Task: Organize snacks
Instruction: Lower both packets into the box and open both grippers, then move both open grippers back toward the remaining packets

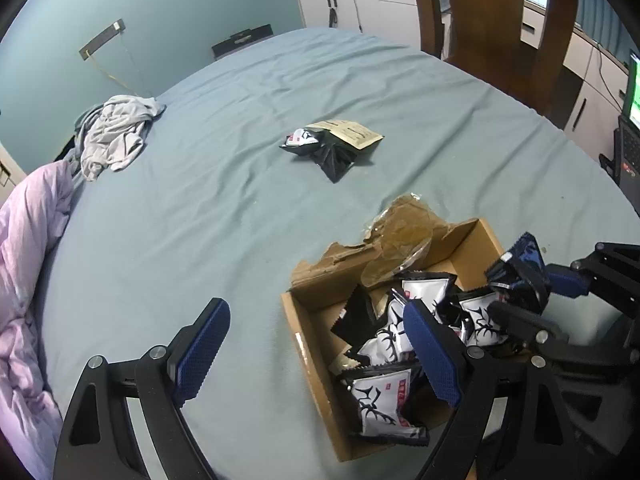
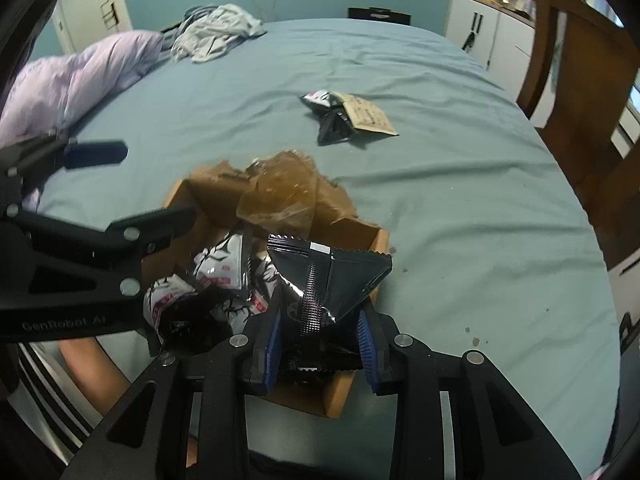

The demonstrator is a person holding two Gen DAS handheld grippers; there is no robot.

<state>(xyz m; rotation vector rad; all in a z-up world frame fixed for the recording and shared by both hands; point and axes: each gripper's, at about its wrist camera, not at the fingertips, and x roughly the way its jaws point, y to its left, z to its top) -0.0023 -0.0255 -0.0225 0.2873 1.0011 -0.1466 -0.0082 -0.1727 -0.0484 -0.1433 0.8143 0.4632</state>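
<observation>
An open cardboard box (image 1: 308, 336) (image 2: 360, 232) sits on the blue-grey sheet and holds several black-and-white snack packets (image 1: 380, 400) (image 2: 220, 264). My right gripper (image 2: 320, 340) is shut on a black snack packet (image 2: 324, 280) and holds it above the box's near right corner; it also shows in the left wrist view (image 1: 520, 272). My left gripper (image 1: 316, 348) is open and empty, one finger over the box, the other over the sheet. Three more packets (image 1: 332, 144) (image 2: 344, 114), one tan, lie loose farther out on the sheet.
Crumpled clear plastic (image 1: 404, 236) (image 2: 280, 188) sticks up at the box's torn far flap. A grey garment (image 1: 116, 136) and a lilac duvet (image 1: 24, 280) lie at the left. A wooden chair (image 1: 508, 28) and white cabinets (image 1: 360, 0) stand beyond the far edge.
</observation>
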